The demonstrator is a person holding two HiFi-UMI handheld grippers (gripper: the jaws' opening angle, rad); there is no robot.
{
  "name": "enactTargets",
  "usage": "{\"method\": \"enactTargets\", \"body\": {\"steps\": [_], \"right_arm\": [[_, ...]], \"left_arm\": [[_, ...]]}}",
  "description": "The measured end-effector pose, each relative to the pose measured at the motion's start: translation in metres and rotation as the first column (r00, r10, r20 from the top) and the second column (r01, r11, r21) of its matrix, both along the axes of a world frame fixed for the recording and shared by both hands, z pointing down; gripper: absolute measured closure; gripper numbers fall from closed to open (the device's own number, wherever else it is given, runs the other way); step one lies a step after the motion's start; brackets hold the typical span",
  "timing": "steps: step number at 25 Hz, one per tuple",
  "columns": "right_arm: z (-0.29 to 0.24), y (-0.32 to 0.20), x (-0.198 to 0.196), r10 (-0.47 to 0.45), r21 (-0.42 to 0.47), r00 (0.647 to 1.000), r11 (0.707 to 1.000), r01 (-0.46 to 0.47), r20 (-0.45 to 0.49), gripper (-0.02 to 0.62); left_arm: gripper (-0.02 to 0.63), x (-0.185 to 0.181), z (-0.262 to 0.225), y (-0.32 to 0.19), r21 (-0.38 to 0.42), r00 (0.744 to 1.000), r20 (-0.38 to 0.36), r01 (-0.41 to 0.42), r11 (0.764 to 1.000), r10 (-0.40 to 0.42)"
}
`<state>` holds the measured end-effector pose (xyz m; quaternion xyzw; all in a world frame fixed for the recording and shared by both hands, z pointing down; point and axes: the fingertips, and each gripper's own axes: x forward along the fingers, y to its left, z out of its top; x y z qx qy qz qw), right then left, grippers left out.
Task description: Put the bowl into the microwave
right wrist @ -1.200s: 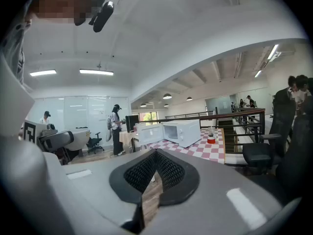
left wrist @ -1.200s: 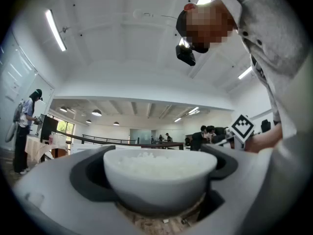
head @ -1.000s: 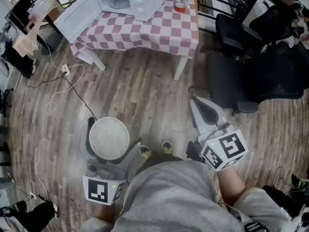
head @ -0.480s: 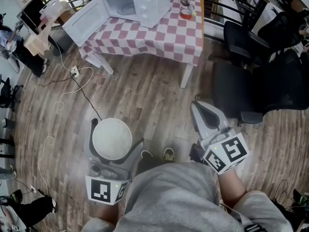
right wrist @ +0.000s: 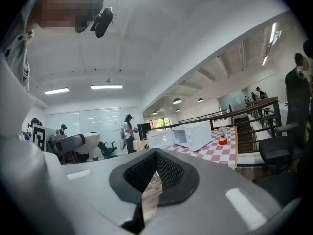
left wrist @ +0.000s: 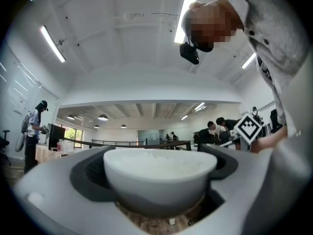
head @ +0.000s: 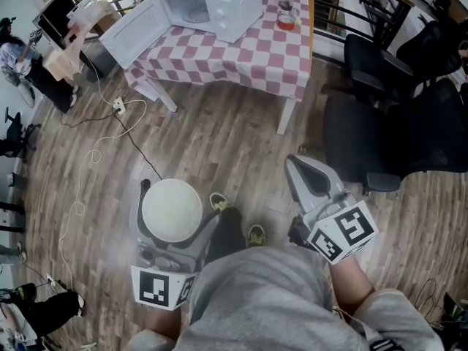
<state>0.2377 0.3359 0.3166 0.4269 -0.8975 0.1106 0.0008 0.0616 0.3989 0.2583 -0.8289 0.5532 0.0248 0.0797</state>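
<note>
Now the white bowl (head: 172, 209) sits rim up between the jaws of the left gripper (head: 173, 219), which are spread wide and press on its two sides. It hangs over the wooden floor (head: 219, 141), well apart from the bench (head: 248, 50). The right gripper (head: 303, 172) has its jaws closed together on nothing. At the far left corner of the checked bench stands the white microwave (head: 219, 2), its door (head: 130, 31) swung open past the left edge. A glass (head: 286, 17) stands near the far right corner. Black chairs (head: 387, 108) stand by the bench's right edge.
</note>
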Motion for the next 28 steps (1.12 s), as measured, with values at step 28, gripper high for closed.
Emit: {"method": "enactTargets", "body": {"steps": [28], "right_arm": [[0.012, -0.164, -0.067, 0.02, -0.046, 0.999, 0.999, -0.022, -0.041, 0.597]], "left_arm": [[0.066, -0.063, 0.012, -0.166, -0.02, 0.997, -0.048, -0.063, 0.998, 0.062]]}}
